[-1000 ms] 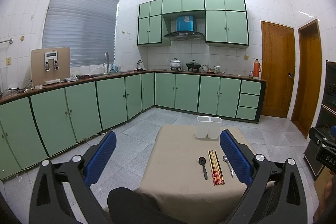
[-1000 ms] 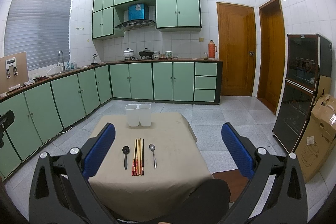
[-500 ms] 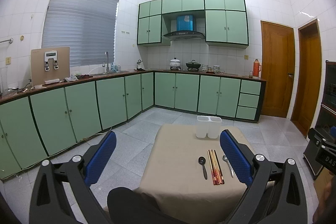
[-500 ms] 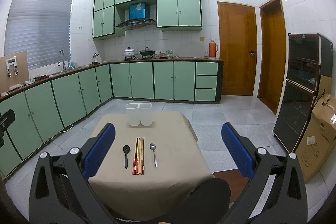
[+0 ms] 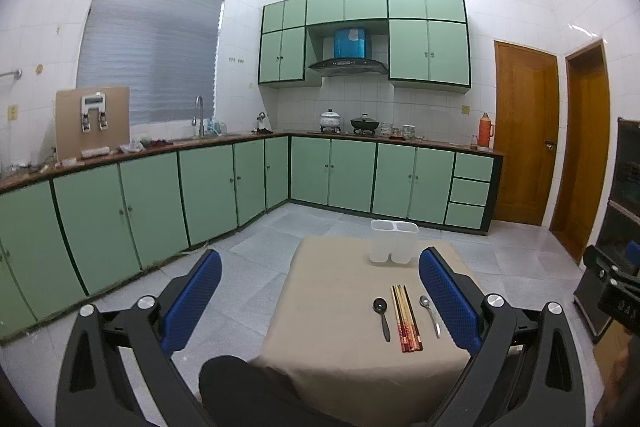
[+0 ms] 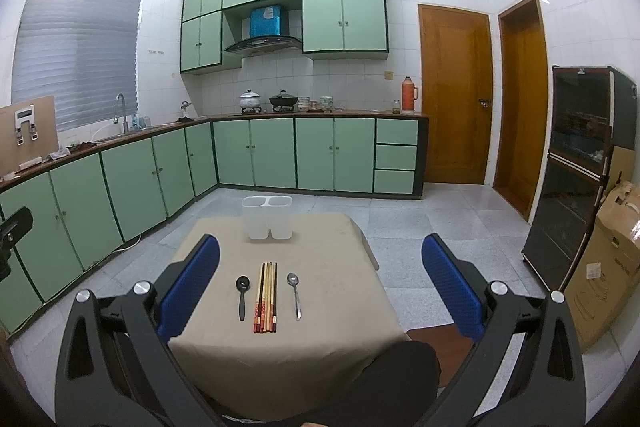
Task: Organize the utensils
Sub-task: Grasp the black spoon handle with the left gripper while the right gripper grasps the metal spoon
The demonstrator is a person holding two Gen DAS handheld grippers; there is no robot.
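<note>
Not started: both grippers' jaws spread wide w/ nothing held, above tan-cloth tabletop (image 6: 340, 291); next, probably grab red-tipped wooden chopsticks (image 6: 266, 297) for white two-compartment plastic holder (image 6: 267, 217).

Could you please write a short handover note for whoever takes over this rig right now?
Left gripper: open, empty, held above the near side of the table.
Right gripper: open, empty, likewise raised.
On the tan tablecloth: black spoon, bundle of chopsticks and metal spoon, side by side in that order from the left.
The white two-compartment holder stands at the far edge; nothing shows above its rims.
Done: nothing yet. Left: all the utensils, presumably into the holder.
</note>
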